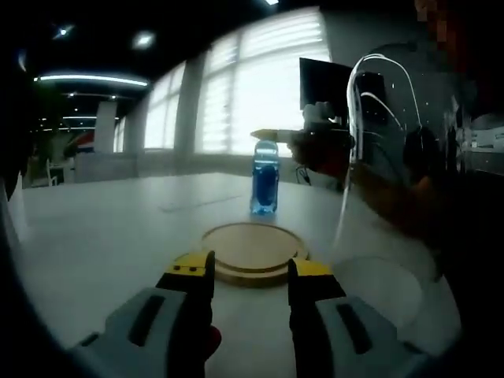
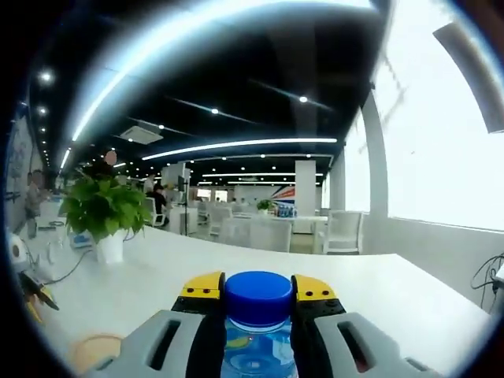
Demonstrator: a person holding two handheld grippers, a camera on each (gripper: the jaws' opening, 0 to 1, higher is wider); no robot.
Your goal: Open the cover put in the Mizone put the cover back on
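Between your right gripper's [image 2: 257, 293] yellow tips: the Mizone bottle [image 2: 258, 335], pinched below its blue cap [image 2: 258, 297].
Your left gripper [image 1: 250, 272] is spread, the wooden disc [image 1: 252, 250] at 12 o'clock on the worktop [image 1: 102, 228].

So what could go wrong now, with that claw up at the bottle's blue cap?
The right claw grips the Mizone bottle only by its blue cap, so it could slip or swing when lifted. The clear cover sits right beside the wooden base; the carried bottle might knock it.
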